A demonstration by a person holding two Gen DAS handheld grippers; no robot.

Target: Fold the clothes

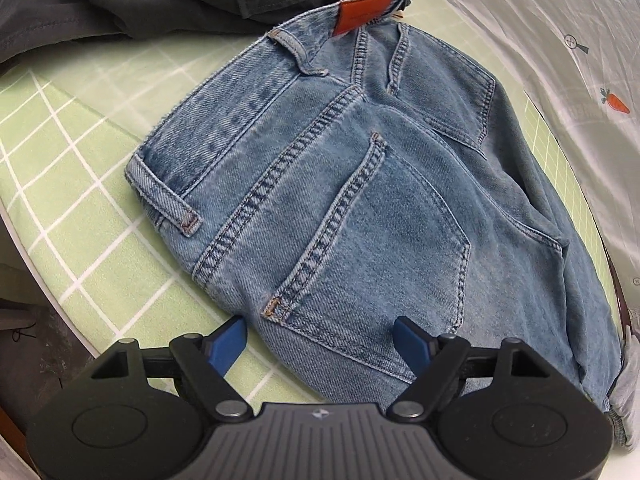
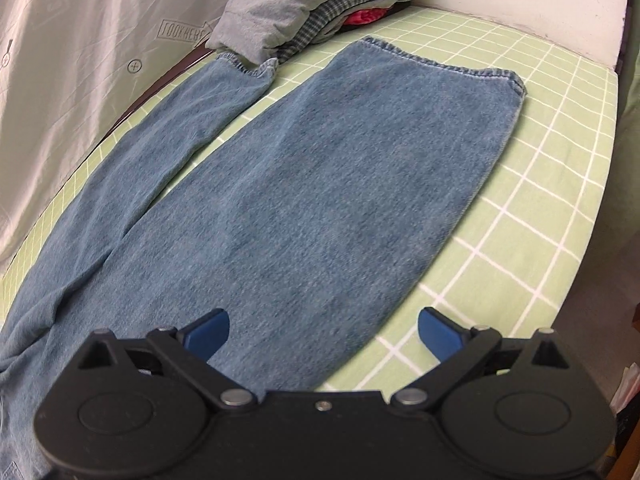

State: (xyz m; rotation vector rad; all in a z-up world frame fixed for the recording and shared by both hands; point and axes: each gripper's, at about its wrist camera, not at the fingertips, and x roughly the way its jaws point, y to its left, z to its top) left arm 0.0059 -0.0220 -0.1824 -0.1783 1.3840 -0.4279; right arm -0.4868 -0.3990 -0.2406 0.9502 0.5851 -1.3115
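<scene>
Left wrist: light-blue jeans [image 1: 360, 184] back-up, orange waistband patch [image 1: 362, 15], legs flat

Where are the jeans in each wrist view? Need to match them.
Left wrist: jeans fill the centre, waistband and back pockets up, the open left gripper at their near edge.
Right wrist: jeans, both legs running away from the open right gripper.
Shared landmark: green checked sheet.
</scene>
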